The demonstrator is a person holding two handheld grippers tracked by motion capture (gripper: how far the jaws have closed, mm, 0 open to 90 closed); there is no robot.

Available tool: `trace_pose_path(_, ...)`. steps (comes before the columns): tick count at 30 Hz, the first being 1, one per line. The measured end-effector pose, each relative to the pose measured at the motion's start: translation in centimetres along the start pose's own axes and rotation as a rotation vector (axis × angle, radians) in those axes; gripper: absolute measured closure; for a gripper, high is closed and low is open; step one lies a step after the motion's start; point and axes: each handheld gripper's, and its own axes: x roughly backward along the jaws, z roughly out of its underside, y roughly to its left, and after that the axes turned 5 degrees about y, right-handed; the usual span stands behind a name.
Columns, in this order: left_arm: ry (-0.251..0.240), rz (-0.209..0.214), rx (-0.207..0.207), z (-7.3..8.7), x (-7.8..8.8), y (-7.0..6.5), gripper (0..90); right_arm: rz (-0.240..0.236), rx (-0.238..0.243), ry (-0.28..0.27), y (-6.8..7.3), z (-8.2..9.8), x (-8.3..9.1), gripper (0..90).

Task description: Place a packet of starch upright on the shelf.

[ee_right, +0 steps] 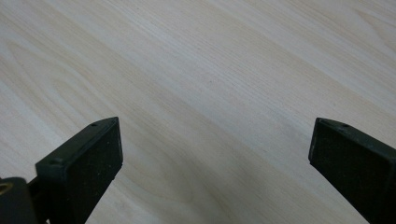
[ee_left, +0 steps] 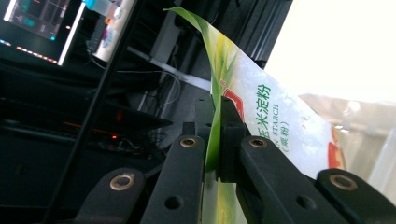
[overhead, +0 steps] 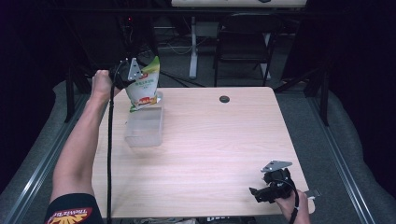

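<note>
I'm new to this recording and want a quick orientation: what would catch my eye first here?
First, the green-and-white starch bag, pinched at its top edge by the left gripper and hanging above the clear plastic container at the table's far left. Next, the right gripper at the near right corner of the wooden table, its jaws wide apart over bare wood. A small dark round thing lies near the far edge.
</note>
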Motion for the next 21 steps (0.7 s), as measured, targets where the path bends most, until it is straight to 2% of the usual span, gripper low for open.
trace_pose_path(2, 0.004, -0.016, -0.013, 0.0, -0.1, -0.1, 90.0, -0.004, -0.002, -0.003, 0.0, 0.0, 0.0, 2.2)
trace_pose_path(4, -0.002, -0.012, -0.012, 0.0, -0.1, -0.1, 90.0, -0.005, -0.003, -0.003, 0.0, 0.0, 0.0, 2.2)
trace_pose_path(5, -0.006, -0.025, -0.027, -0.1, -0.2, -0.2, 90.0, 0.001, -0.001, -0.001, 0.0, 0.0, 0.0, 2.2)
trace_pose_path(11, -0.014, -0.011, -0.033, -0.1, -0.7, -0.6, 90.0, -0.005, -0.004, -0.003, 0.0, 0.0, 0.0, 2.2)
trace_pose_path(18, -0.028, 0.016, 0.003, 0.3, -1.4, -1.1, 90.0, -0.002, -0.006, -0.004, 0.0, 0.0, 0.0, 2.2)
trace_pose_path(21, -0.028, 0.018, 0.003, 0.3, -1.6, -1.2, 90.0, -0.003, -0.006, -0.004, 0.0, 0.0, 0.0, 2.2)
